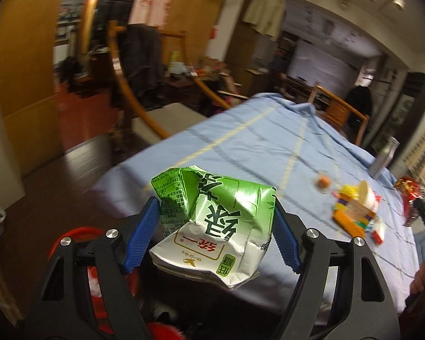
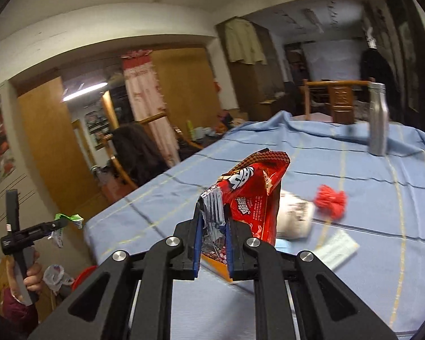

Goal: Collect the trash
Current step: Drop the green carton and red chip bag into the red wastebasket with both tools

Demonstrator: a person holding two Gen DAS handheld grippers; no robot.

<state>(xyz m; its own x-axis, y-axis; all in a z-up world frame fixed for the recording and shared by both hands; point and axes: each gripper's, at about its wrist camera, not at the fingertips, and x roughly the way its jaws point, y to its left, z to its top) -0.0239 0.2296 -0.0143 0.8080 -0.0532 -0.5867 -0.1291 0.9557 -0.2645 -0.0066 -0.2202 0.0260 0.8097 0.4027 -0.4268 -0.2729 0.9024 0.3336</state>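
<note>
- Your left gripper (image 1: pixel 216 221) clamps a crumpled green carton (image 1: pixel 212 223) between its blue pads, held off the near-left edge of the worktop (image 1: pixel 255 141).
- Your right gripper (image 2: pixel 212 240) is pinched narrow on a red wrapper (image 2: pixel 252 195), held up above the worktop.
- Just behind the wrapper lie a white cup (image 2: pixel 294 218) on its side and a red tuft (image 2: pixel 330 199); a flat white packet (image 2: pixel 338 248) lies nearer you.
- A steel bottle (image 2: pixel 378 119) stands upright, well beyond the wrapper.
- A red bin (image 1: pixel 79 235) shows below the carton, off the worktop.
</note>
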